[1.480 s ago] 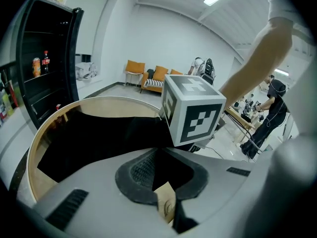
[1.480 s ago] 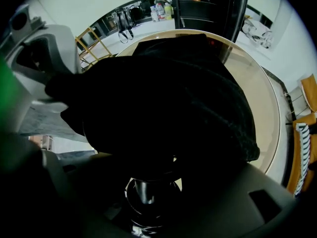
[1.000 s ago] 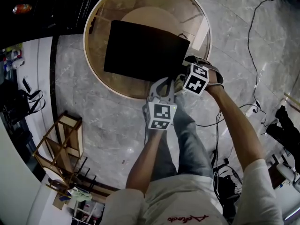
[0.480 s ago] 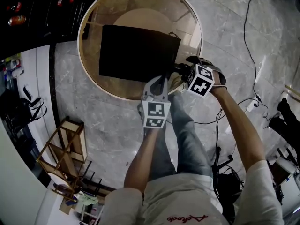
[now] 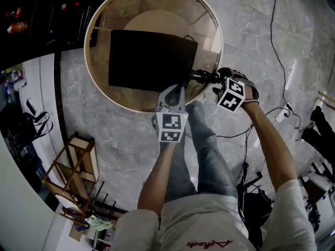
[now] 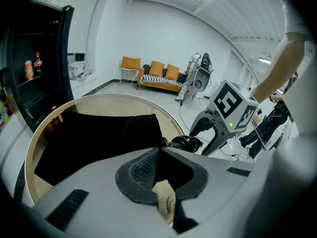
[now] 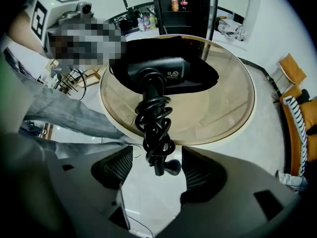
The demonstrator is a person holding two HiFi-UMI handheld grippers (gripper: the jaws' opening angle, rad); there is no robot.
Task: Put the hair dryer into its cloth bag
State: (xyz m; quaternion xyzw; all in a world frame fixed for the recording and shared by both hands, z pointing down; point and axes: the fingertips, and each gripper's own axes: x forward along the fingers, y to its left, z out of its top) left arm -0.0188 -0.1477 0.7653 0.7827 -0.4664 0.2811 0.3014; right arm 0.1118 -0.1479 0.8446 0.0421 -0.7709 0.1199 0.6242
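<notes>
**A:** Where is the hair dryer (image 7: 157, 69) relative to the cloth bag (image 5: 149, 59)?

**B:** It is at the bag's open edge, on the side nearest the person. The barrel lies across that mouth and looks partly inside (black on black, so I can't tell how deep). The handle has the cord (image 7: 153, 125) wound round it and sticks straight out from the bag, toward the rim of the round table (image 5: 207, 14) under the bag.

**A:** And the grippers?

**B:** The left gripper (image 6: 157, 152) has its jaws closed on the bag's cloth at that same edge, just beside the handle, and a fold stands raised there. The right gripper (image 7: 157, 162) is in line with the dryer. Its jaws stand wide apart with the plug (image 7: 167, 167) and the last coils of cord between them. Floor shows on both sides, so neither pad presses on anything.

**A:** What does the next move turn on?

**B:** As I judge it, the handle's long axis runs from the bag's mouth straight into the right jaws. That gripper is nearer the free end. A push along that line toward the bag should seat the dryer while the left holds the mouth up.

**A:** Anything readable?

**B:** There is a small label (image 7: 173, 73) on the barrel, but its print is too fine to read. The right gripper's marker cube (image 5: 231, 94) shows only black-and-white squares.
</notes>
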